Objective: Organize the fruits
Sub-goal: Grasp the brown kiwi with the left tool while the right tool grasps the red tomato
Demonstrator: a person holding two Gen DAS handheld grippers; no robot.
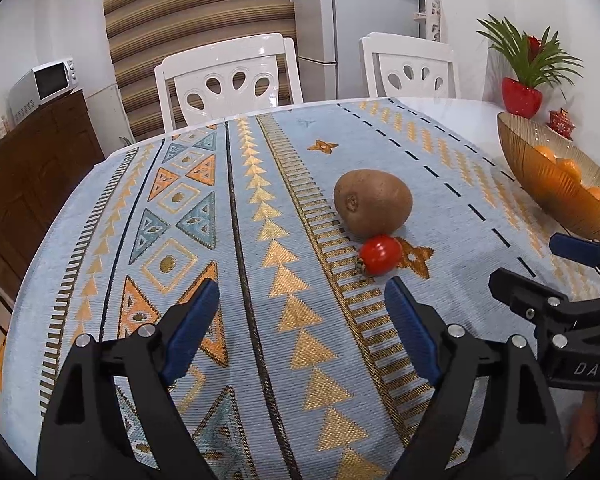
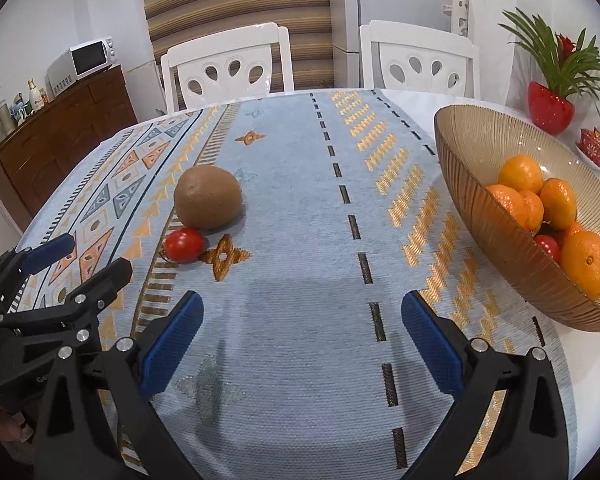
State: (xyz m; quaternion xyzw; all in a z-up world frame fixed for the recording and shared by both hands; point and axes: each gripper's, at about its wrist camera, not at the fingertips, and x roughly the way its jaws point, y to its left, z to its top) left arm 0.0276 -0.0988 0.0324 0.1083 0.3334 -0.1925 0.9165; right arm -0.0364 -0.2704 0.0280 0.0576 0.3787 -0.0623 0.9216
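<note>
A: Start with the biggest thing. Where does everything sit?

B: On the surface (image 2: 300, 208), under a patterned blue cloth. At its right edge stands the ribbed amber glass bowl (image 2: 480, 216), holding several mandarins (image 2: 556, 204) and something small and red tucked among them. Well apart from it, toward the left, lies the kiwi (image 2: 208, 197), and the cherry tomato (image 2: 183, 245) lies just in front of it, touching or nearly so.

A: How would the kiwi handle?

B: My guess is light, firm but bruisable, with a fuzzy skin that should give the pads some hold. I'd take it across the short width, at mid-body. Its long axis runs roughly level across the surface; in the left view, one puckered end (image 1: 352, 202) faces the camera and slightly left.

A: And the tomato?

B: Light, smooth, probably slippery and easy to crush or send rolling. Its stem end (image 1: 360, 266) points toward the near left. A gentle pinch across the round middle seems wisest.

A: The tools?

B: The left gripper (image 1: 302, 308) has its fingers spread wide with nothing between them, hovering short of the tomato. The right gripper (image 2: 302, 318) is likewise spread and empty over bare cloth between the fruit and the bowl.
</note>
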